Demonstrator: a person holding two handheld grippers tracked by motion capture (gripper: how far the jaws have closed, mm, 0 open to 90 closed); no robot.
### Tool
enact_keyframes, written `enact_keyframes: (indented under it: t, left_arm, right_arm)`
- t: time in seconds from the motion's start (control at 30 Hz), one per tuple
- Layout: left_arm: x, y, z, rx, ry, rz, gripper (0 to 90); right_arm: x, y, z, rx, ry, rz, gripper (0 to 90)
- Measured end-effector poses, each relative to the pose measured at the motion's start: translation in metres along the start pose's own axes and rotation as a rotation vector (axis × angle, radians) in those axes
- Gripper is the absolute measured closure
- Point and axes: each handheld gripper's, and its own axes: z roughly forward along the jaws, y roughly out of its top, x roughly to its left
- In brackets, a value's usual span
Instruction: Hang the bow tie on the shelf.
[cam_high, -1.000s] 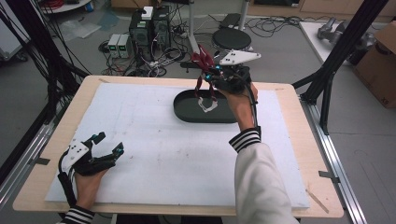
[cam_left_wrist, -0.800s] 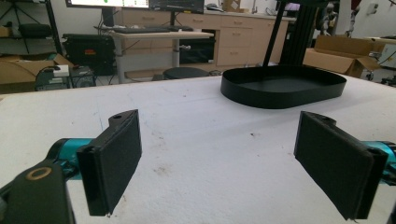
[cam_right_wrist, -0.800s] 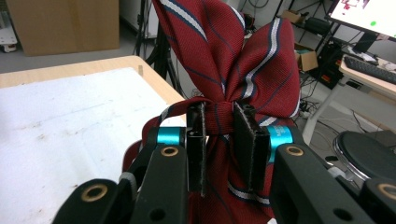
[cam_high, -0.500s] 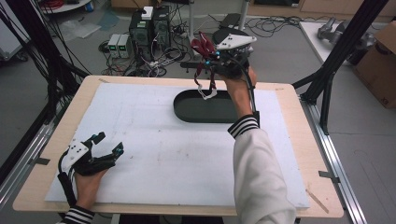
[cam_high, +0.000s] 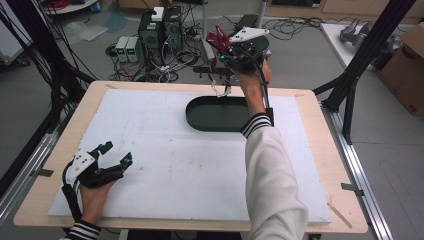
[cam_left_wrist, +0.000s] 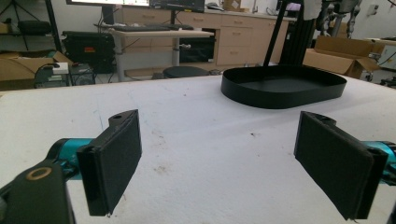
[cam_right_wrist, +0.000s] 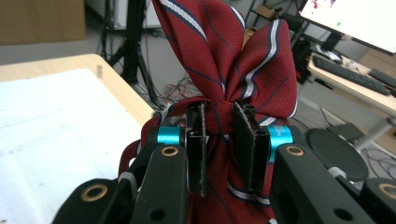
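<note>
A dark red tie with white and navy stripes (cam_right_wrist: 224, 70) is bunched between the black pads of my right gripper (cam_right_wrist: 224, 140), which is shut on it. In the high view that right gripper (cam_high: 223, 50) is raised above the table's far edge, behind the black oval tray (cam_high: 220, 116), with the tie (cam_high: 218, 39) sticking up and a pale strand hanging down. My left gripper (cam_high: 114, 154) rests on the white mat near the front left corner, open with nothing between its pads (cam_left_wrist: 219, 154). The black tray (cam_left_wrist: 285, 86) lies ahead of it.
The white mat (cam_high: 165, 165) covers most of the wooden table (cam_high: 320, 165). Black frame posts (cam_high: 360, 75) stand at both sides. Computers and cables (cam_high: 160, 35) lie on the floor behind the table; a cardboard box (cam_high: 405, 50) sits at the far right.
My right gripper has lifted the tie up out of the tray and carried it toward the far edge of the table. The left gripper has stayed put.
</note>
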Motion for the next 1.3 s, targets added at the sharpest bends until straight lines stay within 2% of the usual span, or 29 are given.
enact_keyframes:
  t: [0.1, 0.23, 0.33, 0.43, 0.67, 0.9, 1.3]
  left_arm:
    - [0.0, 0.0, 0.0, 0.002, -0.001, 0.0, 15.4]
    - [0.0, 0.0, 0.0, 0.003, 0.0, -0.005, 15.5]
    - [0.0, 0.0, 0.001, 0.003, -0.001, -0.003, 15.4]
    - [0.0, 0.0, 0.0, 0.003, -0.001, -0.006, 15.4]
    - [0.0, 0.0, 0.0, 0.002, -0.001, -0.006, 15.4]
    - [0.0, 0.0, 0.0, 0.003, 0.0, -0.006, 15.4]
    - [0.0, 0.0, 0.001, 0.001, -0.001, -0.011, 15.4]
  right_arm:
    - [-0.003, -0.002, 0.007, -0.001, -0.006, 0.027, 75.5]
    - [-0.004, -0.004, 0.013, 0.011, -0.024, 0.023, 75.4]
    - [-0.004, -0.007, 0.018, 0.019, -0.029, 0.04, 75.4]
    - [-0.004, -0.009, 0.022, 0.029, -0.022, 0.036, 75.5]
    - [-0.007, -0.015, 0.025, 0.046, -0.037, 0.033, 75.4]
    - [-0.009, -0.027, 0.031, 0.082, -0.038, 0.051, 75.4]
    - [-0.006, -0.031, 0.042, 0.123, -0.038, 0.023, 75.4]
